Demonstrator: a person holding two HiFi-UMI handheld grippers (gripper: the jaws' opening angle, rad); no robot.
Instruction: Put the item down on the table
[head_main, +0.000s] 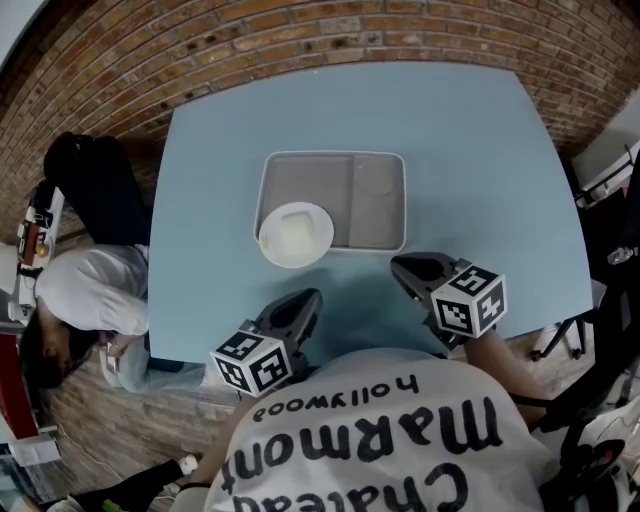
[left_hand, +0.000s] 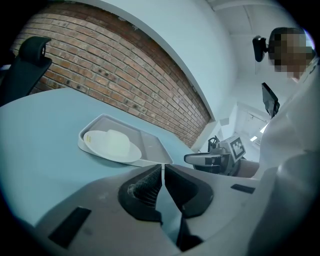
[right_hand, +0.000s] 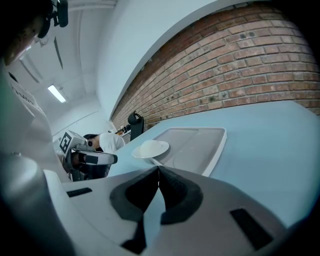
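Note:
A white dish (head_main: 296, 233) with a raised middle rests on the front-left corner of the grey two-part tray (head_main: 375, 205), its rim hanging over the tray's edge onto the light blue table (head_main: 480, 160). My left gripper (head_main: 308, 298) hovers at the near table edge, just in front of the dish, shut and empty. At the same edge, in front of the tray's right corner, my right gripper (head_main: 402, 265) is shut with nothing in it. The left gripper view shows the dish (left_hand: 112, 145) and tray (left_hand: 152, 145) beyond the closed jaws. The right gripper view shows the dish (right_hand: 151, 148) and tray (right_hand: 202, 142).
A person in white (head_main: 90, 290) sits at the table's left side beside a black chair (head_main: 95, 185). A brick wall (head_main: 330, 30) runs behind the table. More black chair parts (head_main: 605, 250) stand to the right.

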